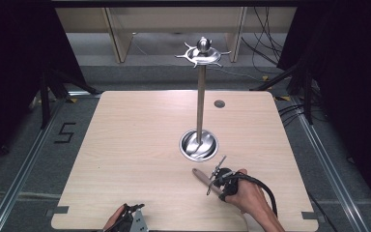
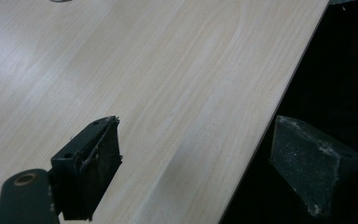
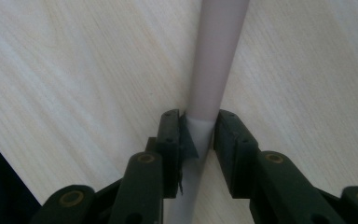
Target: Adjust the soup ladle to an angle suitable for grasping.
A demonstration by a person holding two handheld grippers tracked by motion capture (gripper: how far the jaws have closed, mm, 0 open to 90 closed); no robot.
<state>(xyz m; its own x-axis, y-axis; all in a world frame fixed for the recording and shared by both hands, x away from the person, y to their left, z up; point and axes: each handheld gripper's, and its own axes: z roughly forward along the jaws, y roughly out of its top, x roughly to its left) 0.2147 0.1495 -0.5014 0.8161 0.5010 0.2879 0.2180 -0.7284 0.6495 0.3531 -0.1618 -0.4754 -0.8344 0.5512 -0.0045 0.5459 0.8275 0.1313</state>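
Note:
My right gripper (image 1: 217,180) is at the table's front right, held by a hand, and is shut on a pale, round utensil handle (image 1: 199,174). In the right gripper view, the handle (image 3: 216,56) runs straight up from between the jaws of the right gripper (image 3: 199,133), close over the wood. Its far end is out of sight. A tall metal stand (image 1: 201,96) rises from a round base (image 1: 199,145) just beyond, with a ring of hooks (image 1: 203,54) on top. My left gripper (image 1: 133,213) rests at the front edge, open and holding nothing. In its own view, the left gripper (image 2: 196,135) straddles the table's edge.
The light wooden table (image 1: 125,145) has a small round grommet (image 1: 219,103) at the back right. Dark floor, rails and cables surround it, with a "5" mark (image 1: 65,133) on the floor to the left.

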